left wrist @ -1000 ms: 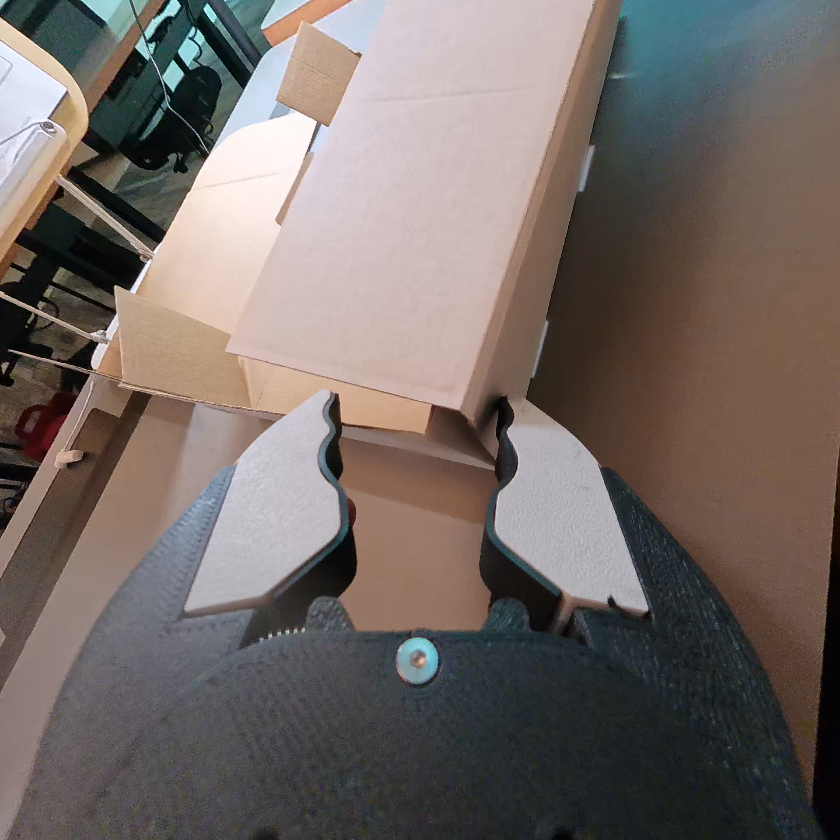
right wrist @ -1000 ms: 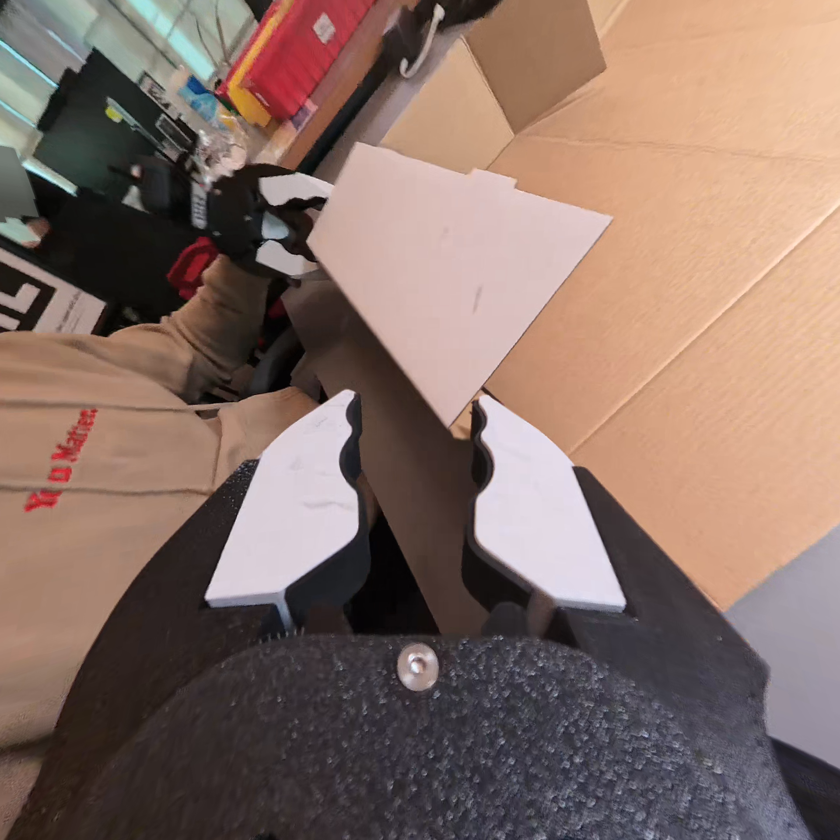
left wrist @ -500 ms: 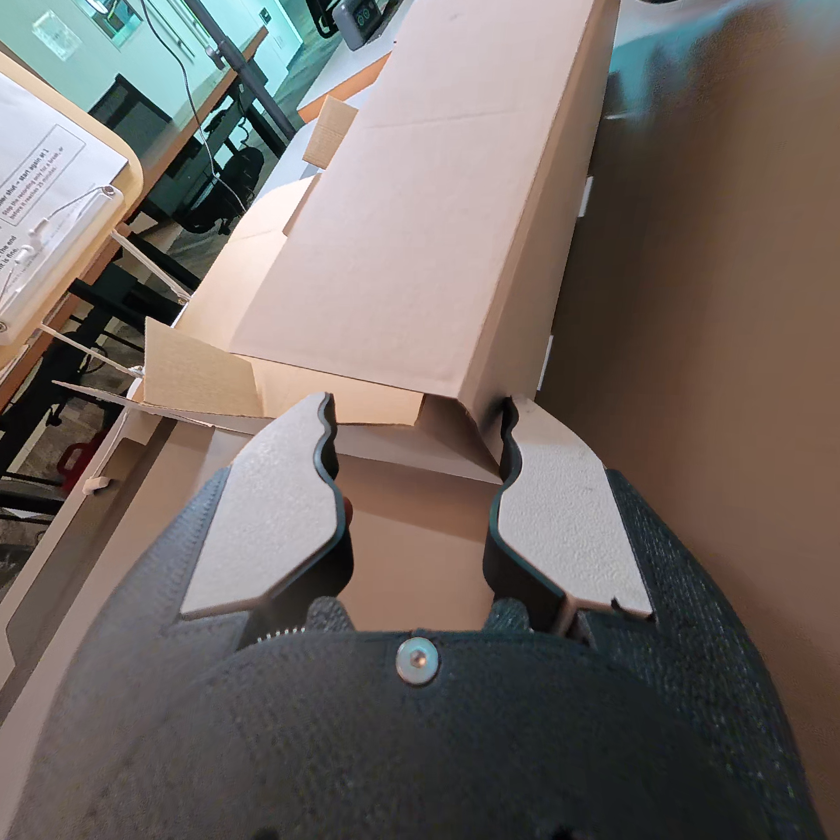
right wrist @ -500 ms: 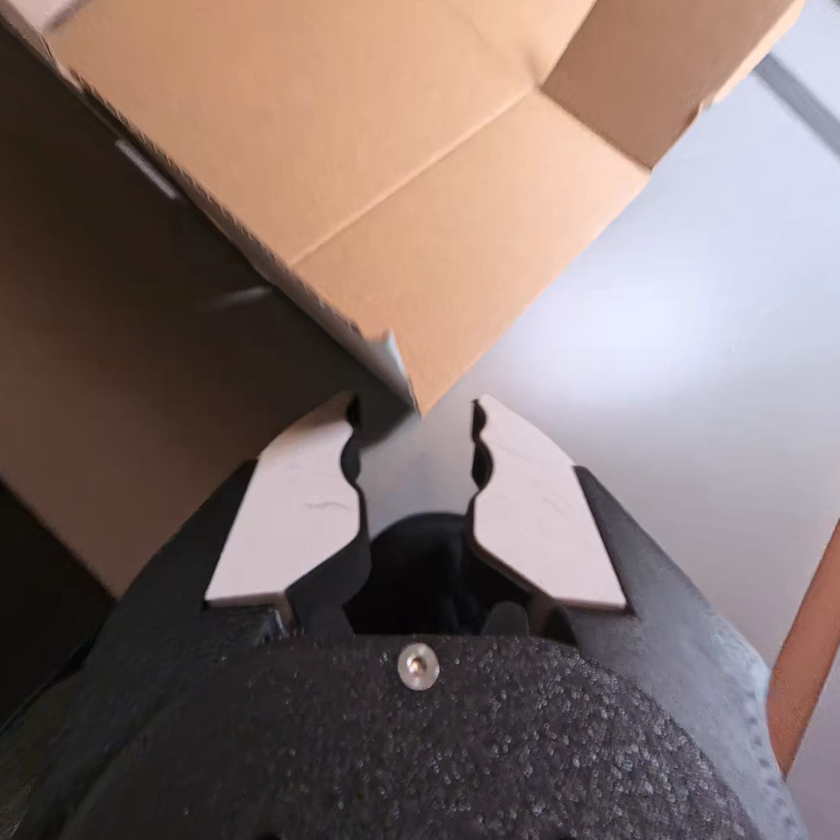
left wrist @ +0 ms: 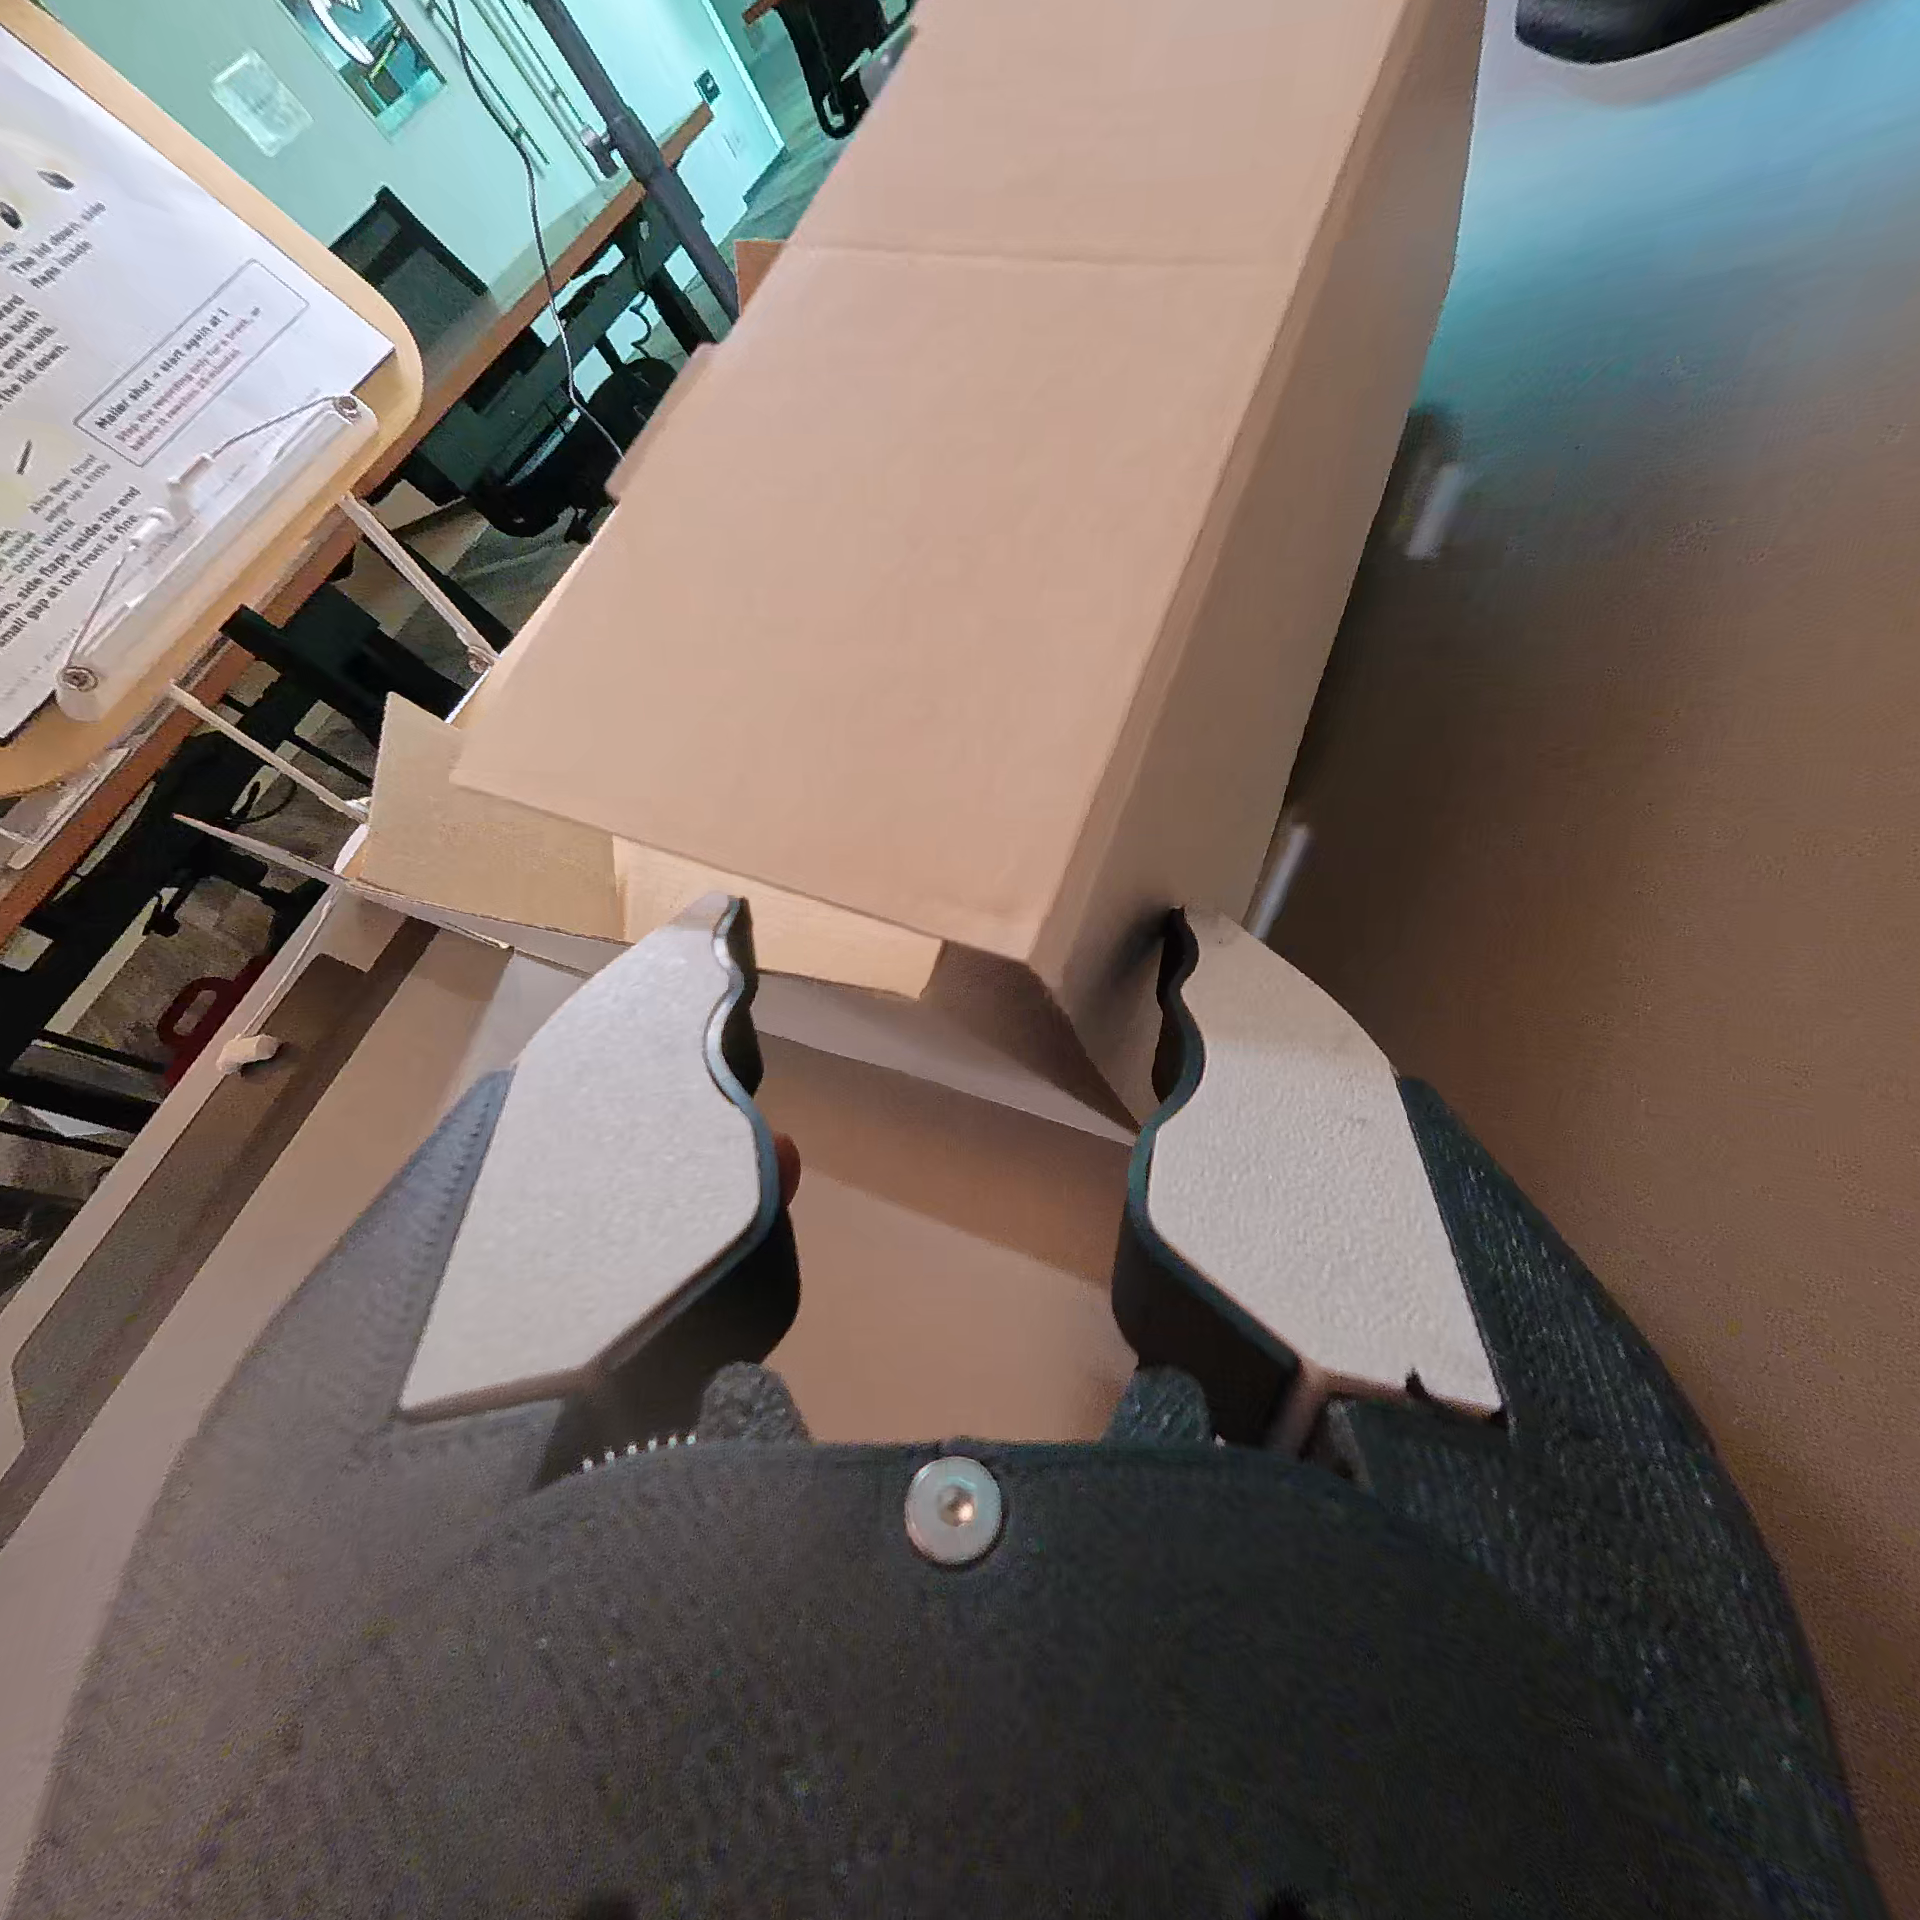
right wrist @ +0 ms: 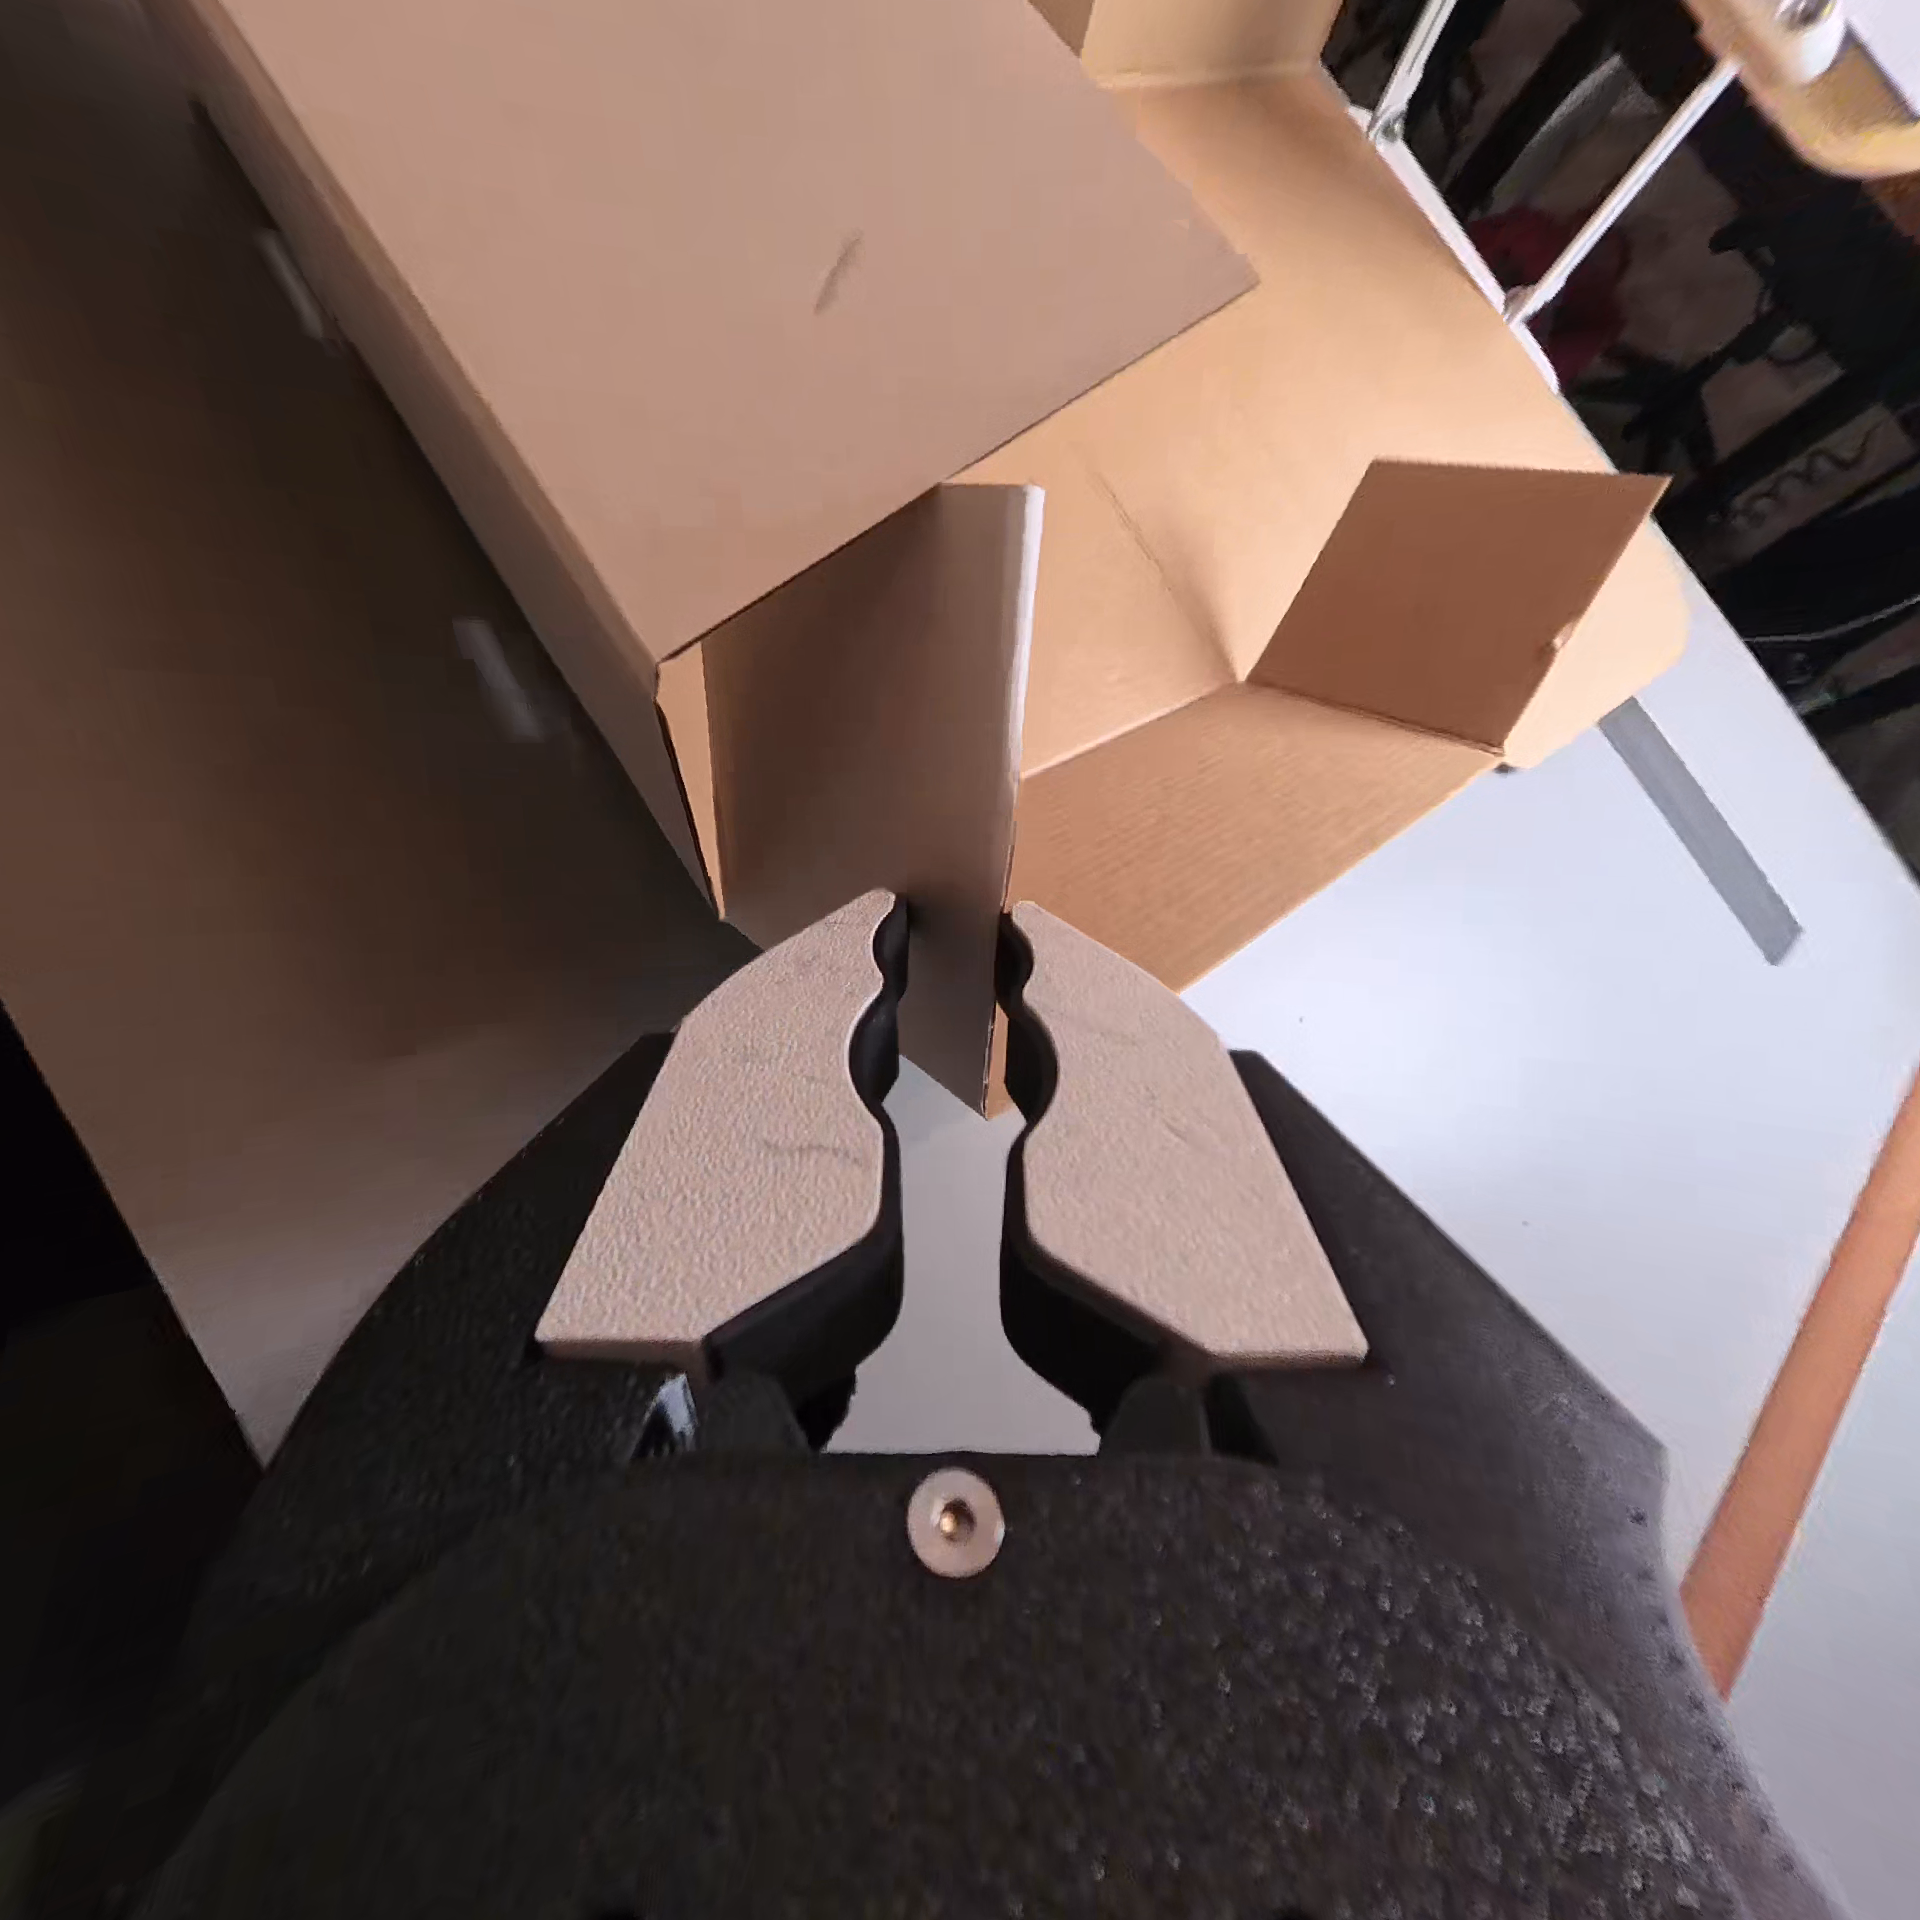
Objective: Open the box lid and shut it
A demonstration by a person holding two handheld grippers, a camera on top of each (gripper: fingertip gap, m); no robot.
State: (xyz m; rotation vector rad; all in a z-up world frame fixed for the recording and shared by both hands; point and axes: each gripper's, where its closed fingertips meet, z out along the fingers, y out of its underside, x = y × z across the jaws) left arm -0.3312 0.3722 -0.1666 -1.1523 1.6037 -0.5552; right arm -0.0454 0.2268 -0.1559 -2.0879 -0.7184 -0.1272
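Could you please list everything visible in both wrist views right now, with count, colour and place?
cardboard box: one, tan, open on the table, filling most of both views.
box lid: one, tan, raised over the box.
side flap: one, tan, hanging from the lid's corner, between the right gripper's fingers.
table: one, pale grey with an orange edge, under the box.
printed sheet on a stand: one, white, far left in the left wrist view.
left gripper: one, black with pale fingers, open at the lid's corner.
right gripper: one, black with pale fingers, closed on the side flap.
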